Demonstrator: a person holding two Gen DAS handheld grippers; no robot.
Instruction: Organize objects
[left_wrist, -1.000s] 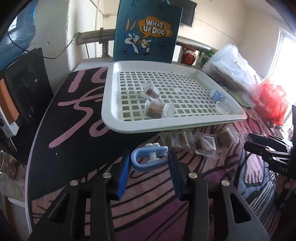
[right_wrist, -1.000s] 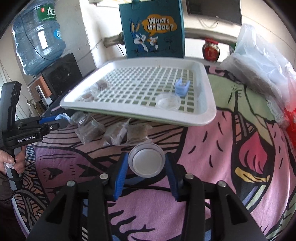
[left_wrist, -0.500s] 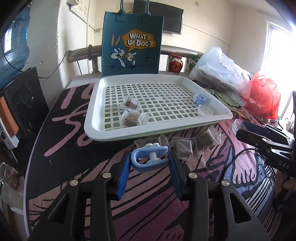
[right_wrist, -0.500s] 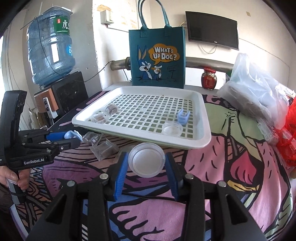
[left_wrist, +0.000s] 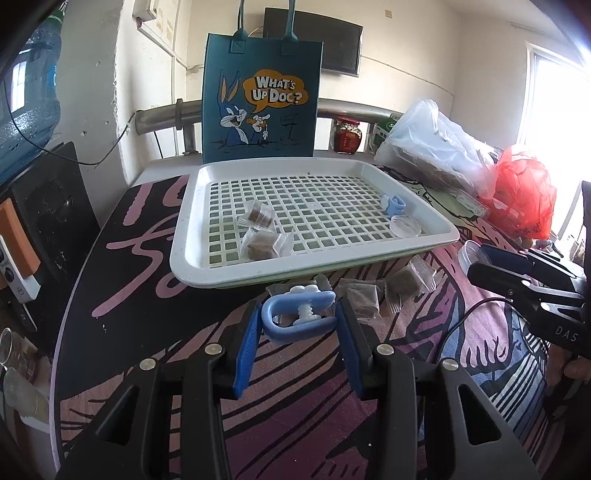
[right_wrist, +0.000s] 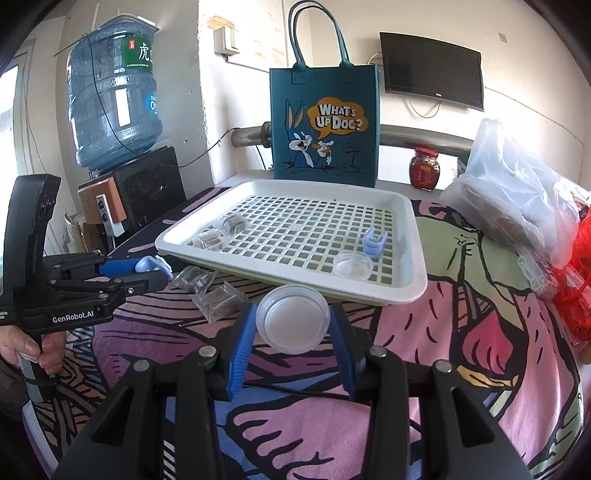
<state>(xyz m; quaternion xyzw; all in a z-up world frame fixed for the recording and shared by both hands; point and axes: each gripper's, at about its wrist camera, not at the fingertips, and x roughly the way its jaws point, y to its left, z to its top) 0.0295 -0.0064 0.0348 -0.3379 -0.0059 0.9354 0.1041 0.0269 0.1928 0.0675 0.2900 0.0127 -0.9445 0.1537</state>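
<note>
Both grippers are loaded and poised short of the white tray (left_wrist: 424, 206). The left gripper (left_wrist: 299, 325) is clamped narrow on a blue clip (left_wrist: 295, 319), its pads pressing the clip's two sides; the right gripper (right_wrist: 293, 325) pinches a clear round lid (right_wrist: 293, 319) by its rim.

In the left wrist view the tray lies at twelve o'clock from the held clip, with two wrapped brown packets (left_wrist: 260, 230) at its nine o'clock side and a second blue clip (left_wrist: 394, 202) and a small clear dish (left_wrist: 405, 225) at its three o'clock side. More packets (left_wrist: 364, 297) lie loose on the desk (left_wrist: 295, 406) just before the tray's near rim.

Sorting seems to go like with like, so the clip probably belongs beside its twin, the lid beside the dish (both at the same corner, so take turns). Lift each item clear over the rim before lowering; the lid, gripped only at its edge, could slip or flip if tilted, so keep it level and let go low.
</note>
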